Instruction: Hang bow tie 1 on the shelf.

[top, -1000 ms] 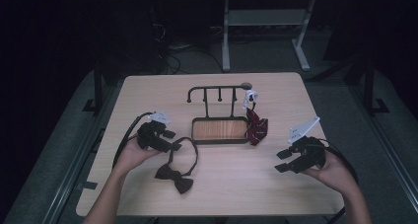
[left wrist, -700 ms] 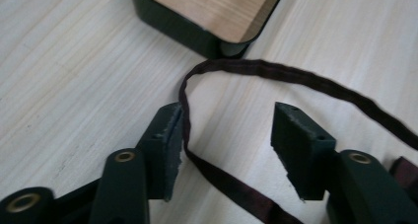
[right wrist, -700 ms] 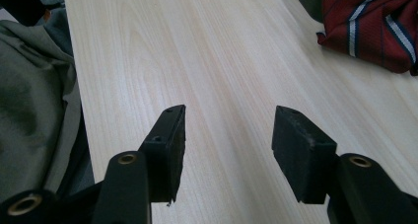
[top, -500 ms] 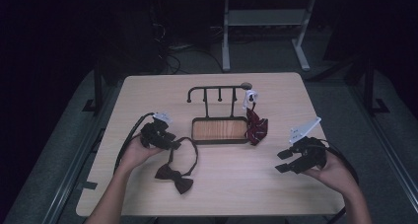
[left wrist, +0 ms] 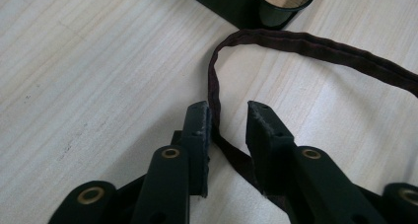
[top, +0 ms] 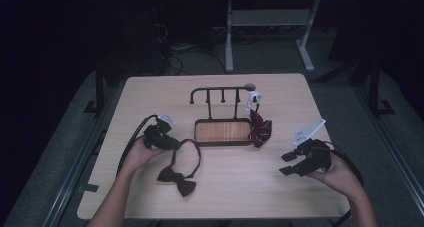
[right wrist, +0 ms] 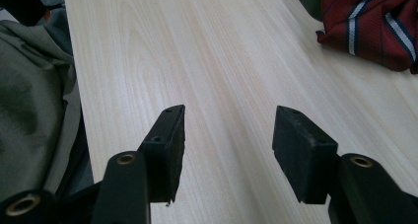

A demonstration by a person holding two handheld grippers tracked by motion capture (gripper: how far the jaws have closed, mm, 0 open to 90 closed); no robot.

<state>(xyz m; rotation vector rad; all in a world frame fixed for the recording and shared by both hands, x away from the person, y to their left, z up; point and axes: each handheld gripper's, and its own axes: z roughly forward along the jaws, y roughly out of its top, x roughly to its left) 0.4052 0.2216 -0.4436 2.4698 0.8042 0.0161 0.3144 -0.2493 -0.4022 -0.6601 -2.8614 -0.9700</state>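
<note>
Two handheld grippers work over a pale wooden table [top: 150, 94], with a black rack [top: 222, 114] and its wood-floored tray at the centre as the fixed mark. Left of the rack's tray, the left gripper [top: 167, 141] sits low on the tabletop, its jaws parted a little with the dark strap [left wrist: 256, 39] of a bow tie [top: 176, 179] running between them, touching the inner face of one jaw; they are not clamped on it. The strap loops from just beside the tray's near-left corner down to the knot, which lies in front of the rack and to its left. Well to the right of the rack, the right gripper [top: 289, 163] is held wide open above bare wood, gripping nothing. A red striped tie [top: 260, 128] hangs against the rack's right end.
</note>
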